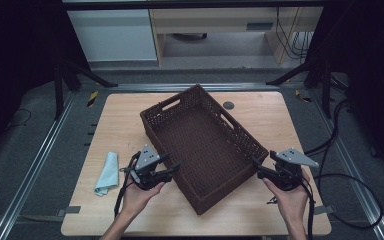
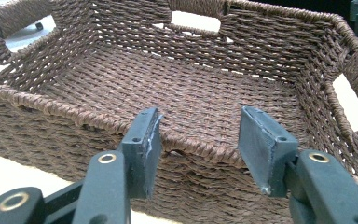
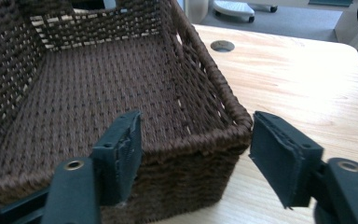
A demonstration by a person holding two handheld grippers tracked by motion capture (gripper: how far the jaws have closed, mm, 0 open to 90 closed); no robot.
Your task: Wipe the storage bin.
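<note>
The woven basket (image 1: 202, 145) sits askew at the centre of the frame, with the left gripper (image 1: 172, 170) and right gripper (image 1: 258, 167) gaping at opposite lower rims, neither clamped. Uneven bites could twist it off the table (image 1: 275, 115)

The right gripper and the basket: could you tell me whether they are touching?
Cannot tell. In the right gripper view the right gripper stands open astride the corner of the basket, but no plain gap or contact shows between rim and pads.
</note>
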